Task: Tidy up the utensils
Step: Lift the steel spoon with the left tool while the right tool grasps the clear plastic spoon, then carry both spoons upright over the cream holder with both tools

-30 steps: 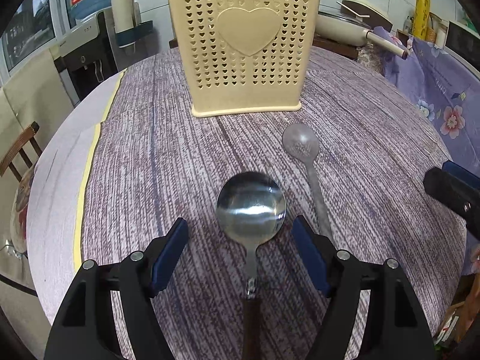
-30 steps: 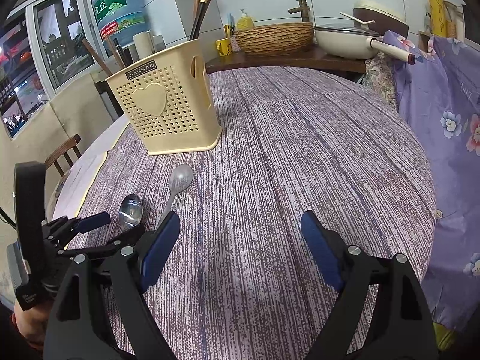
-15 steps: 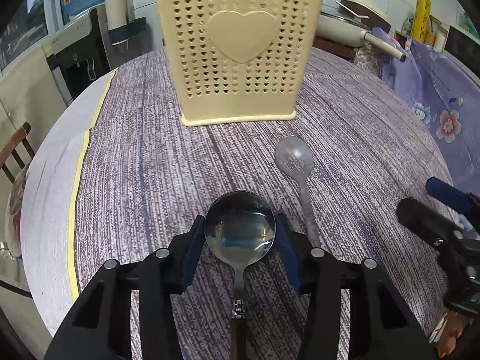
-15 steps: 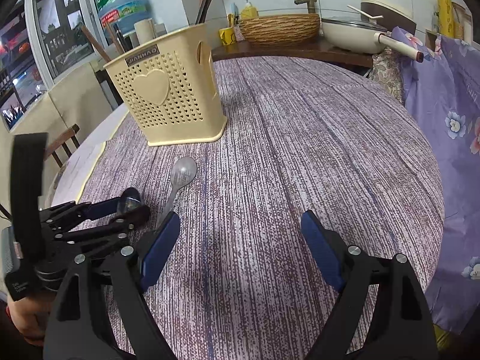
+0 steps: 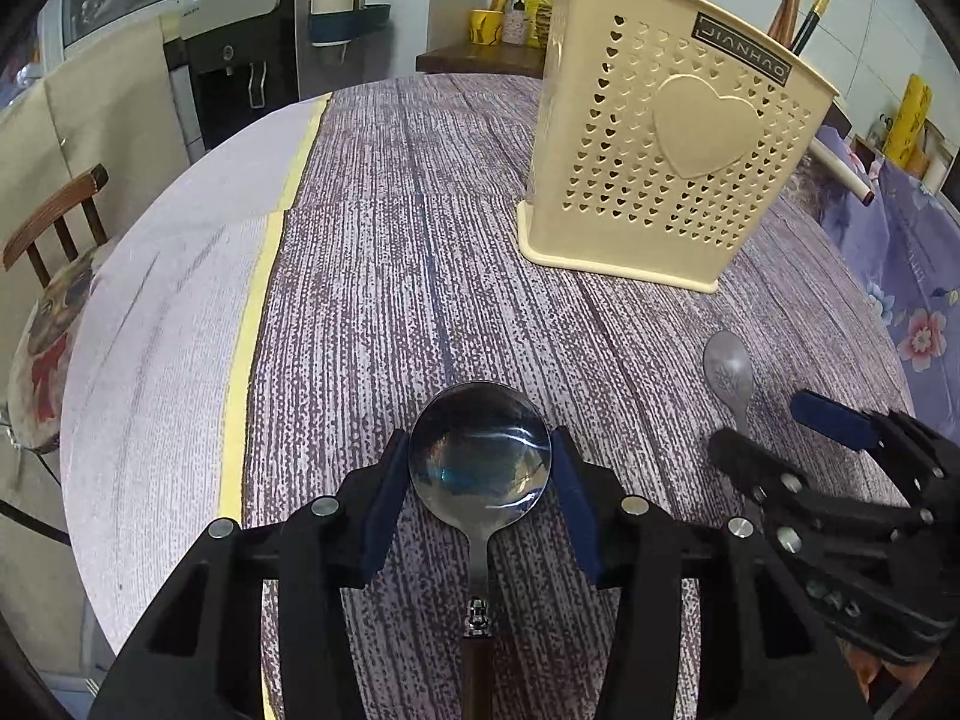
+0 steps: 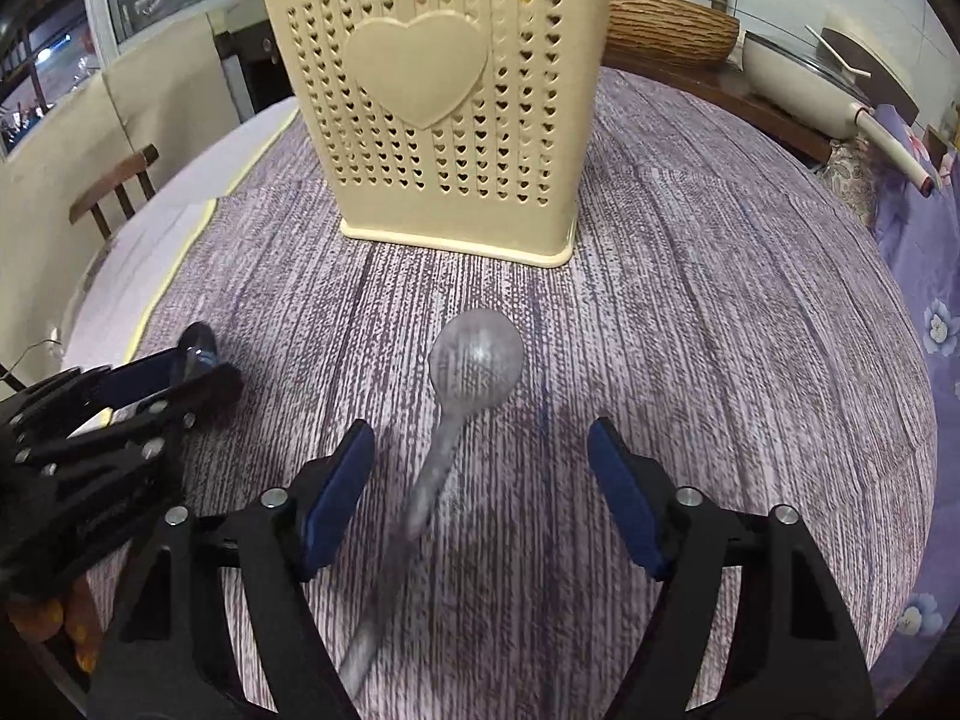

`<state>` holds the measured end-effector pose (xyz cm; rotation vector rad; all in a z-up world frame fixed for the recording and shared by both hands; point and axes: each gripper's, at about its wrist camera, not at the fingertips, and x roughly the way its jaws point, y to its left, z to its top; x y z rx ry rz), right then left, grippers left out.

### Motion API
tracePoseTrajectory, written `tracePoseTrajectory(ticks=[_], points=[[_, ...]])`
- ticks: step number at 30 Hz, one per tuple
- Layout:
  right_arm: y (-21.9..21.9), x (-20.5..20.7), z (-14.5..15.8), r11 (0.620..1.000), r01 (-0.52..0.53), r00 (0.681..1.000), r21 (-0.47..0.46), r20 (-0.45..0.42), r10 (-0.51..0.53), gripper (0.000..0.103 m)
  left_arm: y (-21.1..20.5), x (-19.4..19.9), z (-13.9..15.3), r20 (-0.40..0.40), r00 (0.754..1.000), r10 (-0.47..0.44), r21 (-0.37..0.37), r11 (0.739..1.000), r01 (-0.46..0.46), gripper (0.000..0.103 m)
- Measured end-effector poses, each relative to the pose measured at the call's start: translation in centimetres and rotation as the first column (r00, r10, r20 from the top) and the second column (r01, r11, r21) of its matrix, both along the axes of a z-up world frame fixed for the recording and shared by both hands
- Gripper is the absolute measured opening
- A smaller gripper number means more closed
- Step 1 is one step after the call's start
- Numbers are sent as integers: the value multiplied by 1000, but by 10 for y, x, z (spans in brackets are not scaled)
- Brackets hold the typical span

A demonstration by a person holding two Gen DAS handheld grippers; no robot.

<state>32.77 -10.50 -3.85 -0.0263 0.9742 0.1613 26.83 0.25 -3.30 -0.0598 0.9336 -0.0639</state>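
The left claw (image 5: 480,501) was wide open around the shiny round metal ladle with the dark brown handle (image 5: 480,462) a moment ago, and now its two blue pads are squeezed tight on both sides of the ladle's bowl, so it is grasping the ladle just above the desk (image 5: 372,300) with its purple streaky cloth. That means the ladle is caught and looks ready to be carried away. The right claw (image 6: 480,495) has come over from the bare side of the desk and now sits over the long handle of the small grey see-through plastic spoon (image 6: 474,360), which lies flat on the cloth. Its blue pads are closing in but do not touch the spoon yet, so that claw is released and the spoon is not picked up. Further back stands the tall cream plastic holder with little heart holes and a big heart on its front (image 5: 672,138). Both spoons probably go in there next.
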Motion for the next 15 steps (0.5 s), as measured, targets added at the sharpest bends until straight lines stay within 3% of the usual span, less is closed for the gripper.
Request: tracePoseTrajectory(ticks=[8,12,15], points=[[7,16,-2,999,33,999,-31,14,-33,53,-9,2,-1,6,1000,-4,55,998,4,48],[11,19,-1,999,26,1000,-32,17,-25,38,-10,2,-1,8,1000,-11,75,997,10,49],[11,19,-1,999,25,1000,-29,18,-24,37,-10,3,-1,10,1000,-13,86,996,13,47]])
